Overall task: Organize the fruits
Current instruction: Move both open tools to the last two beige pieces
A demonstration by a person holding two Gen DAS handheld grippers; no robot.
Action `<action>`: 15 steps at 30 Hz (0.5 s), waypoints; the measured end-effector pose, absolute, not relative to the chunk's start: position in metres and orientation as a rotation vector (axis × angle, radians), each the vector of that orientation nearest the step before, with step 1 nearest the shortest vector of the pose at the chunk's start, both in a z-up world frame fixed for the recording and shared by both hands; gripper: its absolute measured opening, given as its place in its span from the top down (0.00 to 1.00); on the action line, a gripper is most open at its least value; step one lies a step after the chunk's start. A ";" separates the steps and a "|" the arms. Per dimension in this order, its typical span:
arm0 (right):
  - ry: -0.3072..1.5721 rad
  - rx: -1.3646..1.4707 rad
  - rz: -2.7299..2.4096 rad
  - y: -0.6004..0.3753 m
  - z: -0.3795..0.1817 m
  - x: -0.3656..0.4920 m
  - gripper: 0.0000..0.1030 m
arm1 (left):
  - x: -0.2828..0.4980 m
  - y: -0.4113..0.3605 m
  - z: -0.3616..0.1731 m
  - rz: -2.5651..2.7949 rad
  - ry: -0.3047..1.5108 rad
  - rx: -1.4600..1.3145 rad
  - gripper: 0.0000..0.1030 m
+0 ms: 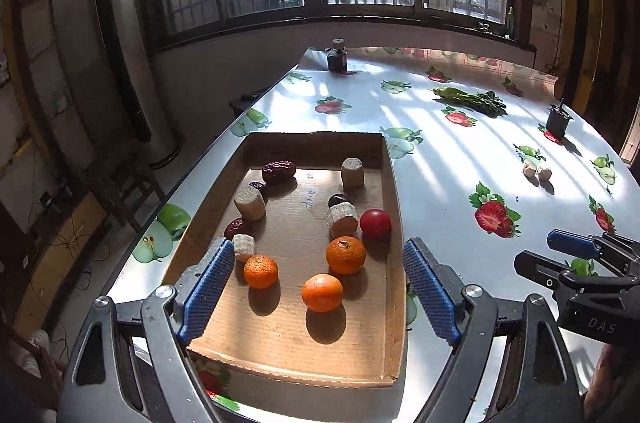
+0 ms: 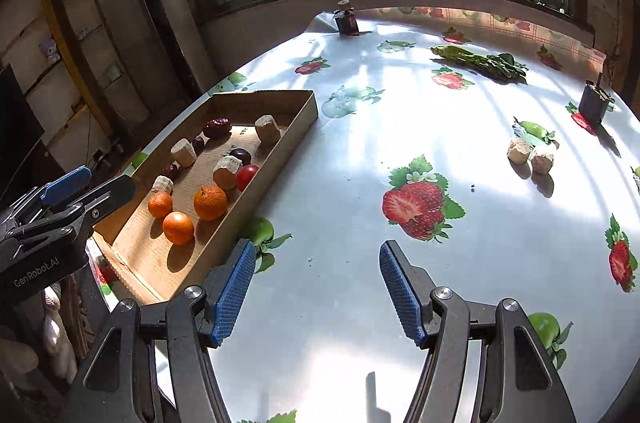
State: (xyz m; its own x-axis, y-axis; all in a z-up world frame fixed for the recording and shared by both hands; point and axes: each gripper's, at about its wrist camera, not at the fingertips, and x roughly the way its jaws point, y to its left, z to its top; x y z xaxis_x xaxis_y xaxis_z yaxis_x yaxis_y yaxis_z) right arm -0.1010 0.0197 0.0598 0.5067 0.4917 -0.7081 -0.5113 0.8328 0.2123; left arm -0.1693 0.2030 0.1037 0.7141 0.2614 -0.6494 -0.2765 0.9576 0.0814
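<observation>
A shallow cardboard tray [image 1: 394, 191] [image 2: 280, 159] lies at the table's left edge. In it sit three oranges [image 1: 322, 292] [image 2: 178, 227], a red tomato [image 1: 375, 223] [image 2: 247, 176], dark red dates [image 1: 279, 171], a dark plum [image 2: 240, 155] and several pale cut chunks [image 1: 250, 203]. My left gripper [image 1: 318, 287] hovers open over the tray's near end, nothing between its blue pads. Over bare tablecloth to the tray's right, my right gripper [image 2: 316, 289] stands open and empty. Two more pale chunks [image 2: 530, 155] [image 1: 537, 170] lie on the cloth at the far right.
The table [image 2: 360, 143] wears a glossy cloth printed with strawberries and apples. A bunch of green vegetables [image 2: 480, 61] lies at the back. A small dark bottle [image 2: 346, 19] stands near the window, and a dark holder [image 2: 595, 101] at the right edge.
</observation>
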 end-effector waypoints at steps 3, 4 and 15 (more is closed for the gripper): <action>0.847 -0.022 0.572 0.000 0.059 -0.100 0.33 | -0.168 0.195 0.104 0.301 0.725 -0.006 0.17; 0.847 -0.017 0.562 -0.006 0.058 -0.100 0.33 | -0.167 0.193 0.103 0.299 0.731 -0.003 0.17; 0.861 0.012 0.454 -0.063 0.052 -0.090 0.31 | -0.158 0.167 0.099 0.217 0.778 0.030 0.17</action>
State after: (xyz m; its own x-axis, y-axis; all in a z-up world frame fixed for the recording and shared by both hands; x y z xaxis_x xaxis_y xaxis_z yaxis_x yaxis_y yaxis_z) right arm -0.0904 -0.0630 0.0519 0.5624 0.3904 -0.7289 -0.3807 0.9048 0.1909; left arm -0.1580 0.1670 0.0994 0.6912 0.2056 -0.6928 -0.1835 0.9772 0.1069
